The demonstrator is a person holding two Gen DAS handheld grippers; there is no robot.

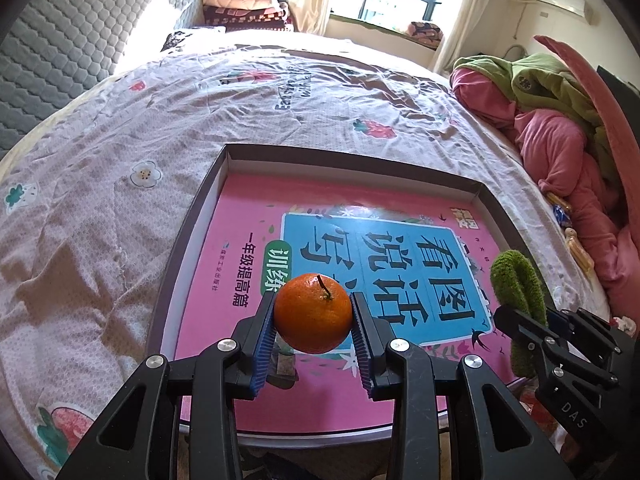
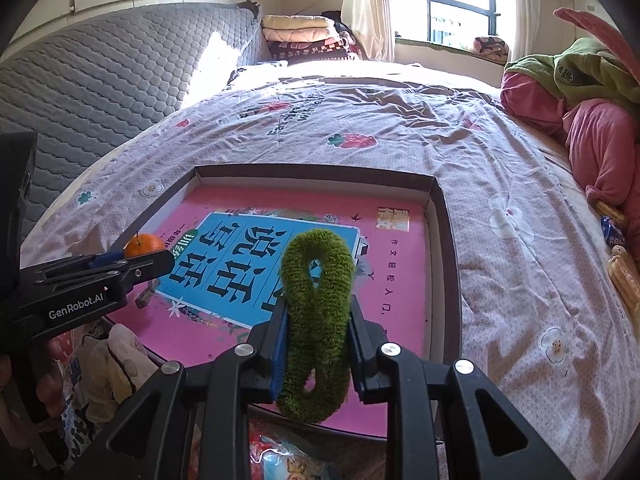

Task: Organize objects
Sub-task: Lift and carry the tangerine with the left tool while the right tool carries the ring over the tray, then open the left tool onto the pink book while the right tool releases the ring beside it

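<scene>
My left gripper (image 1: 313,314) is shut on an orange mandarin (image 1: 313,313) with a short stem and holds it above the near part of a shallow dark-rimmed box (image 1: 192,216). A pink and blue book (image 1: 360,248) lies flat inside the box. My right gripper (image 2: 317,316) is shut on a fuzzy green scrunchie (image 2: 318,304), twisted into a figure eight, above the box's (image 2: 444,216) near edge. The right gripper (image 1: 560,340) with the scrunchie (image 1: 518,280) shows at the right of the left wrist view. The left gripper (image 2: 132,264) and mandarin (image 2: 144,245) show at the left of the right wrist view.
The box lies on a bed with a floral quilt (image 1: 120,160). A heap of pink and green clothes (image 1: 560,120) lies at the bed's right side, with snack packets (image 2: 618,264) beside it. A grey padded headboard (image 2: 100,72) stands left. Bags and clutter (image 2: 104,360) lie below the near edge.
</scene>
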